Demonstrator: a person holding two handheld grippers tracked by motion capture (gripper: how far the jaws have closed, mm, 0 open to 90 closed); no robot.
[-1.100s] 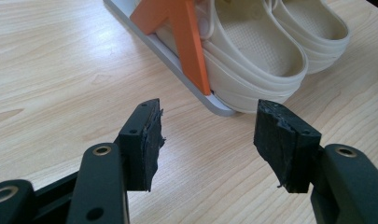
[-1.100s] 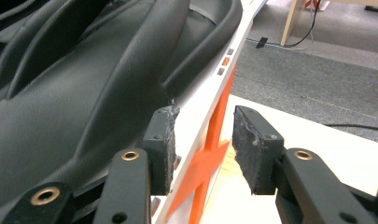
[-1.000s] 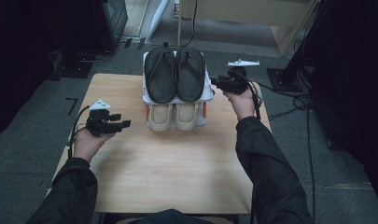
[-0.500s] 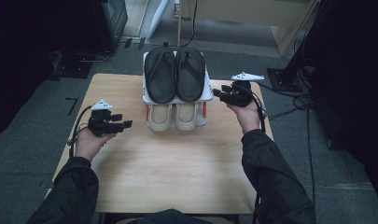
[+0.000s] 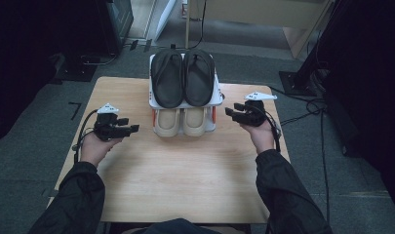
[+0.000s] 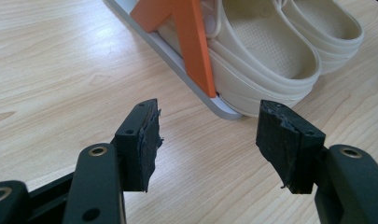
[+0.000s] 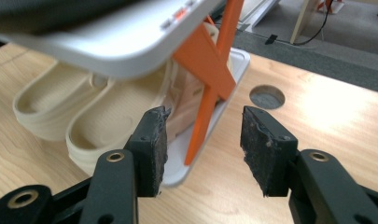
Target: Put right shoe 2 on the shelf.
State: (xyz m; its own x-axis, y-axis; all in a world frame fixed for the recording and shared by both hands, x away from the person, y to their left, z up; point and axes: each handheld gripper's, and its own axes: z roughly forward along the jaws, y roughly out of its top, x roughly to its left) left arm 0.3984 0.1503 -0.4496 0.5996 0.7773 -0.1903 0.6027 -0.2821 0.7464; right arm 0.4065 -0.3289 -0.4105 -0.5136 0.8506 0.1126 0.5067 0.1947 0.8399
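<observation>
Black pads both spread, nothing between them. My left gripper sits low on the wood table, pointed at the rack's left side w/ bare tabletop under the jaws; its own view has the rack's bottom tray corner and orange strut just ahead, not touching. My right gripper is just beside the rack's right side, jaws have just been opening, nothing in the gap; its view looks under the white top shelf at the orange cross brace and the lower tray edge. Next out: the shoe rack at table's far-middle, two tiers. Lower tier: beige clogs side by side, toes toward me, seated inside the tray. Upper tier: black flip-flops flat, paired, heels toward me, fully on the shelf. Beyond that just floor, cables, dark cabinets. Status, my read: both pairs are loaded and squared up, neither hand carrying anything, no stray footwear on the table, so stowing looks done or close to. What's left, if anything: prob a nudge to straighten the rack or shoes, or pull both hands back. Can't tell from here whether the clogs sit hard against the back of the tray.
</observation>
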